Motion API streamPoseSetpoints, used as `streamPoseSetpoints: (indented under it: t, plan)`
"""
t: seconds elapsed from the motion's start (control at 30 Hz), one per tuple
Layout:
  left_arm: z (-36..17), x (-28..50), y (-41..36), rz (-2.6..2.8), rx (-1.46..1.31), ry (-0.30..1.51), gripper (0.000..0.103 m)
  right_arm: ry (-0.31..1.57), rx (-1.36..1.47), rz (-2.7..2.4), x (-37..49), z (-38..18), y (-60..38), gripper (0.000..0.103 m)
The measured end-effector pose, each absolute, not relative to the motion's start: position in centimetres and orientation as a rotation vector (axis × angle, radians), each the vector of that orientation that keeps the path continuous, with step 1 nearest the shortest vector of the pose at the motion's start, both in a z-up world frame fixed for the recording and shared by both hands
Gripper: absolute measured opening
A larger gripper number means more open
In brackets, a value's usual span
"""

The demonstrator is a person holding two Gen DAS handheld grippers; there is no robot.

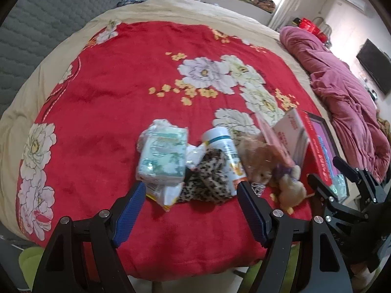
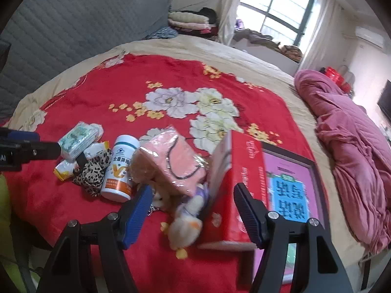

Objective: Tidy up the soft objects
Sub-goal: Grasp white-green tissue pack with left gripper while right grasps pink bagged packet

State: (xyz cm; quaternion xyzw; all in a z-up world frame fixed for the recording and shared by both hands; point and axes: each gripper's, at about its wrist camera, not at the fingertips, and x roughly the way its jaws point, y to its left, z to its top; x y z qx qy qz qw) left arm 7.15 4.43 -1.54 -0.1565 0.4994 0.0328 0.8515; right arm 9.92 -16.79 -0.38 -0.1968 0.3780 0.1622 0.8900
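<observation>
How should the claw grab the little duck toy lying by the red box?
Probably around the plush duck's round white body, which is soft and squashes between the pads. It lies low on the red blanket, pressed close to the red box, so come from above, one finger on its open near side. The open right gripper points that way.

Soft daylight enters through the window [image 2: 276, 12] at the far side of the room and blows it out to white. The red blanket [image 1: 117, 92] is evenly lit, with faint shadows. Both views are slightly motion-blurred, most over the pile of things. Fisheye bending curves the bed's edges, and the corners are black.
</observation>
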Motion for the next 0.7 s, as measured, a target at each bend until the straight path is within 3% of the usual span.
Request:
streamPoseSetpoints:
  t: [0.7]
  plan:
    - [-6.0,10.9,7.8,0.139,-0.356,1.136,0.078,0.811,-0.619,0.310,14.8,-6.5,-12.5,0.067]
